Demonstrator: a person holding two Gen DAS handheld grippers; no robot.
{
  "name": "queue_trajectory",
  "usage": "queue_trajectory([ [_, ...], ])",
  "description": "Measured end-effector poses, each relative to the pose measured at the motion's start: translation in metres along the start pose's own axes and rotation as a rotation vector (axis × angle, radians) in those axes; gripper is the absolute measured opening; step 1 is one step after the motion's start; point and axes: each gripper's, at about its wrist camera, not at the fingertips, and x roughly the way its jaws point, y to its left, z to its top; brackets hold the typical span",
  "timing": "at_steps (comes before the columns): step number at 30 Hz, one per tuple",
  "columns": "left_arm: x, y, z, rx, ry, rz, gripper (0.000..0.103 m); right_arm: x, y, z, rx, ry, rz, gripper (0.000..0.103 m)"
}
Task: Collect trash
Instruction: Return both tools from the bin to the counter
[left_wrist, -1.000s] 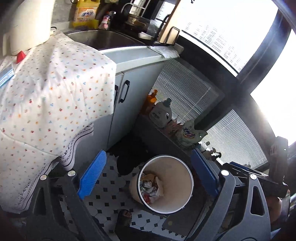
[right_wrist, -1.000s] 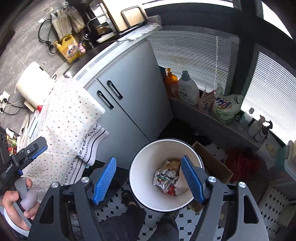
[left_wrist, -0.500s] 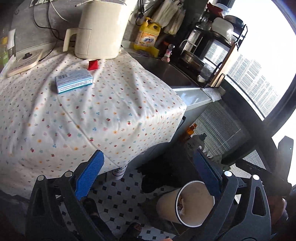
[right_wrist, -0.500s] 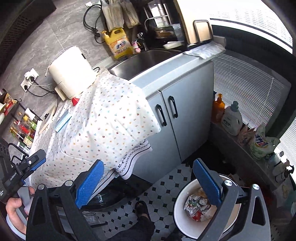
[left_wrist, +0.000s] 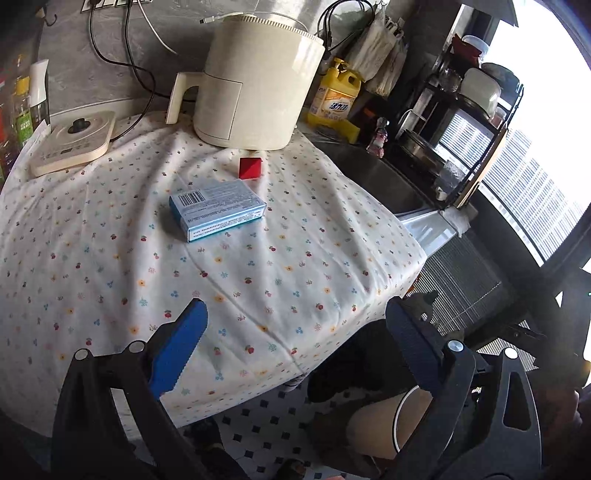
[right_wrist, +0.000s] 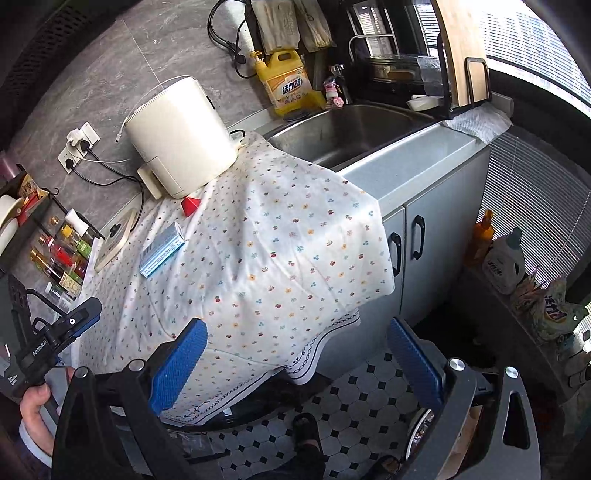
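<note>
1. Blue carton (left_wrist: 218, 210) lying flat on the flowered cloth (left_wrist: 295, 280), just in front of the cream appliance (left_wrist: 255, 81), with a small red piece (left_wrist: 250, 168) between the two; probably the trash to collect next. In the left wrist view, left gripper (left_wrist: 295, 350) hovering over the cloth's near edge, well short of the carton, jaws spread wide, nothing between the pads. Bin (left_wrist: 384, 428) low on the tiled floor, down past the cloth's corner (only its rim and side showing), handy for drops.

2. Seen from the right wrist: same carton (right_wrist: 162, 250) to the front-left of the appliance (right_wrist: 181, 136), red piece (right_wrist: 191, 205) right at its base. Right gripper (right_wrist: 295, 362) fully spread (jaws just opened), empty, above the draped cloth edge. Left gripper's body (right_wrist: 55, 339) off to the left, gripped by a hand (right_wrist: 35, 398). Bin barely visible behind the right finger.
</note>
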Motion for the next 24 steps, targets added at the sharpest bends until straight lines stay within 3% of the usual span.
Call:
queue_trajectory([
  [11,0.042,0.045,0.049,0.058,0.021,-0.062,0.096,0.030,0.049,0.029,-0.007,-0.031,-0.077,0.095],
  [19,0.078,0.077,0.079,0.130,0.069,-0.097,0.095,0.040,0.087,0.049,-0.018,-0.202,-0.142,0.095],
  [24,0.102,0.087,0.090,0.203,0.127,-0.116,0.095,0.050,0.099,0.053,0.004,-0.189,-0.155,0.095],
])
